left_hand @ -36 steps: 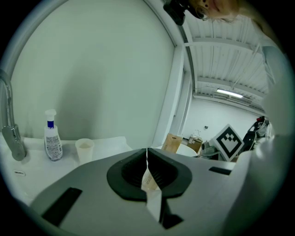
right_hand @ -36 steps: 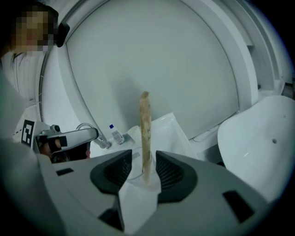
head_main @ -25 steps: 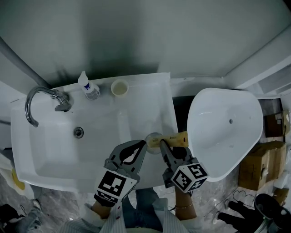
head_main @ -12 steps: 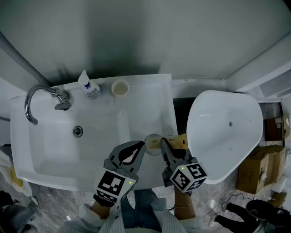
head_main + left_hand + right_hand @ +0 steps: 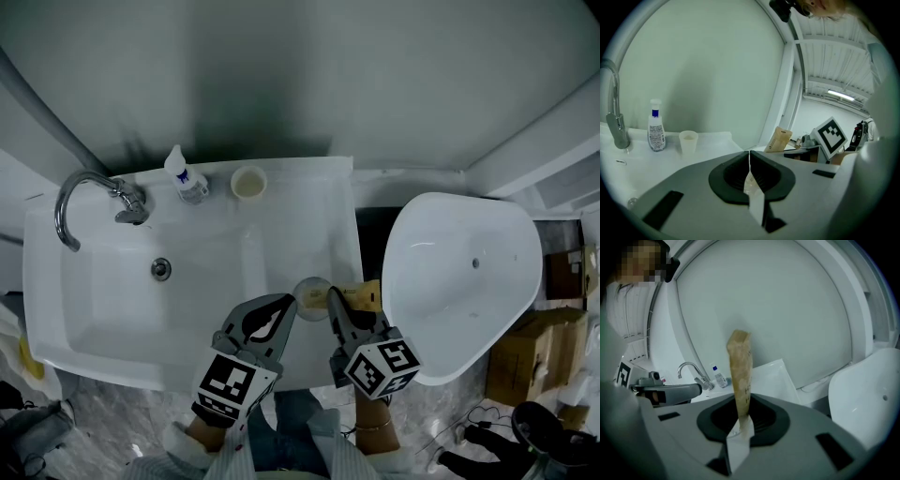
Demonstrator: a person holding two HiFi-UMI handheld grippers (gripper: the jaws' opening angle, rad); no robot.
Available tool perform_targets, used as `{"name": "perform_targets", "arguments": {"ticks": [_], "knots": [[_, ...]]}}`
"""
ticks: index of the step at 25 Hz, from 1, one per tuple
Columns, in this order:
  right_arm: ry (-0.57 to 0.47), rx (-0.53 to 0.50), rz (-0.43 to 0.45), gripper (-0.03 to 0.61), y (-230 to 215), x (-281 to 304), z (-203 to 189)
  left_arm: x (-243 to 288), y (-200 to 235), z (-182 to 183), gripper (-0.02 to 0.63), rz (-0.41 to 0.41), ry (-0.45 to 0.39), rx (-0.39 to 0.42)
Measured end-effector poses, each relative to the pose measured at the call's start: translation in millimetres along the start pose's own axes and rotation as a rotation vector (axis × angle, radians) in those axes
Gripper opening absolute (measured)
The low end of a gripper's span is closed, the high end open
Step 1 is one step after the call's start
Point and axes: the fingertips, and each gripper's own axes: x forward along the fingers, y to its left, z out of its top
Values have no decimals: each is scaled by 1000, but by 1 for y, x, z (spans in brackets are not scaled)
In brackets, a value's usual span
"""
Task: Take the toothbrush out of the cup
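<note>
Gleaming white sink (image 5: 103, 309) below grey wall (image 5: 281, 75)

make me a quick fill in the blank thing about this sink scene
In the head view, the faucet stands at the ____ end of the sink. On the sink's back ledge, a small ____ stands beside the bottle. The white oval basin lies to the ____ of the sink.
Missing words: left; cup; right.
</note>
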Motion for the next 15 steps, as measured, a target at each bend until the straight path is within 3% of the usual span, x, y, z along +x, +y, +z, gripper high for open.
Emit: {"name": "perform_targets", "arguments": {"ticks": [15], "knots": [[-6,-28,70,54,11,-11,13,-11,-14,14,21,48,-48,10]]}}
